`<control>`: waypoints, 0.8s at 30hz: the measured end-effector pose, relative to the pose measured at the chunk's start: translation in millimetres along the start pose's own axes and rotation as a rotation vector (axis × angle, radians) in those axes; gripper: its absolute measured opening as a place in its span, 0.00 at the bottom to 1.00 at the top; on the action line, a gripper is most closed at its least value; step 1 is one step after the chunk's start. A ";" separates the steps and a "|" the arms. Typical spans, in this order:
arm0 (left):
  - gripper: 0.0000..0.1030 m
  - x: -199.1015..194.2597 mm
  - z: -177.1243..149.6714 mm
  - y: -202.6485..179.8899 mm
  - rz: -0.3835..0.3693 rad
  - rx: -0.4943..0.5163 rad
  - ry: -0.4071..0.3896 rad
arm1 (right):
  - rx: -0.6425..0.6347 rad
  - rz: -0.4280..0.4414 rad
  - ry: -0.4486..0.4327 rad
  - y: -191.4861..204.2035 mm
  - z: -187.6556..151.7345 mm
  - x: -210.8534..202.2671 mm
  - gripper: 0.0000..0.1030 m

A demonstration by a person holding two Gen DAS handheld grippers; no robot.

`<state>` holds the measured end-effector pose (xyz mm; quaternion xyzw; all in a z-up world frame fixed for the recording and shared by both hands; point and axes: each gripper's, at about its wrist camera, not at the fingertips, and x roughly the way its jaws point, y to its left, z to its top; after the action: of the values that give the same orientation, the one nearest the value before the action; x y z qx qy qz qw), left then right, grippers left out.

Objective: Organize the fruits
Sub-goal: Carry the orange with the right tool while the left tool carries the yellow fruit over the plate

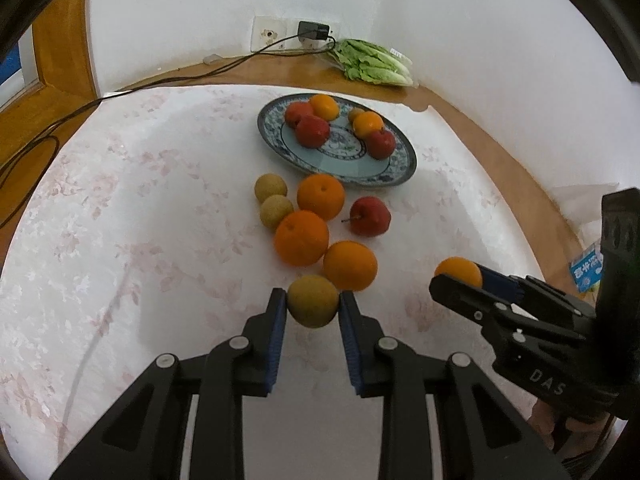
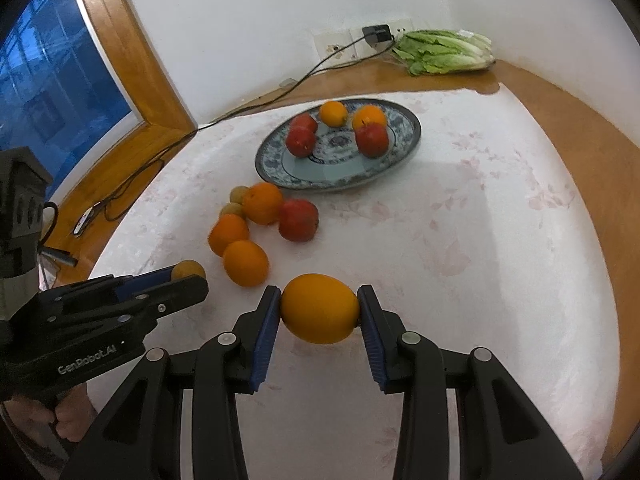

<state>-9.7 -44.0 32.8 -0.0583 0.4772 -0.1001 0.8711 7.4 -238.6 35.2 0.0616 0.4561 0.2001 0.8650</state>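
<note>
Between left gripper point(image 1: 313, 307) jaws: round yellow-brown fruit point(image 1: 313, 300), clamped; right gripper point(image 2: 319, 309) jaws clamp smooth orange point(image 2: 319, 309).

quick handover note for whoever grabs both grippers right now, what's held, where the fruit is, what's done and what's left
Left gripper: shut on a small brown-green fruit.
Right gripper: shut on an orange.
Both are low over the white tablecloth, near its front edge.
Done: blue patterned plate holds three red apples, two oranges and one small brown fruit.
Left: plate the two held fruits, then the loose cluster on the cloth: three oranges, one red apple and two small brown fruits.
</note>
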 end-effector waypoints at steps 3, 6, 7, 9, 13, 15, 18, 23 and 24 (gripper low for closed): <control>0.27 -2.2 4.5 1.0 -0.008 -0.004 -0.007 | -0.008 0.004 -0.001 2.2 3.7 -2.4 0.39; 0.27 -4.3 9.7 0.7 -0.010 -0.002 -0.016 | -0.016 0.004 -0.003 4.0 7.6 -4.2 0.39; 0.27 -5.1 11.7 0.5 -0.009 -0.001 -0.020 | -0.017 0.005 -0.003 3.8 8.8 -4.5 0.39; 0.27 -5.9 15.2 0.4 -0.009 0.000 -0.026 | -0.017 0.011 -0.001 2.7 11.5 -5.5 0.39; 0.27 -6.3 21.3 -0.2 -0.016 0.000 -0.028 | -0.021 0.017 0.004 3.3 18.4 -6.6 0.39; 0.27 -6.1 24.5 -0.2 -0.024 -0.001 -0.028 | -0.026 0.017 0.005 4.0 21.7 -6.7 0.39; 0.27 -5.5 30.2 -0.7 -0.023 0.007 -0.033 | -0.035 0.015 0.006 5.2 26.4 -6.1 0.39; 0.27 -4.1 40.5 -0.3 -0.030 0.008 -0.041 | -0.042 0.007 0.009 5.3 36.0 -5.1 0.39; 0.27 -3.6 43.1 -0.3 -0.031 0.010 -0.043 | -0.044 0.004 0.007 5.5 39.0 -4.9 0.39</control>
<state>24.8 -43.2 59.0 -0.0633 0.4568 -0.1146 0.8799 35.1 -232.6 63.1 0.0429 0.4546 0.2119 0.8641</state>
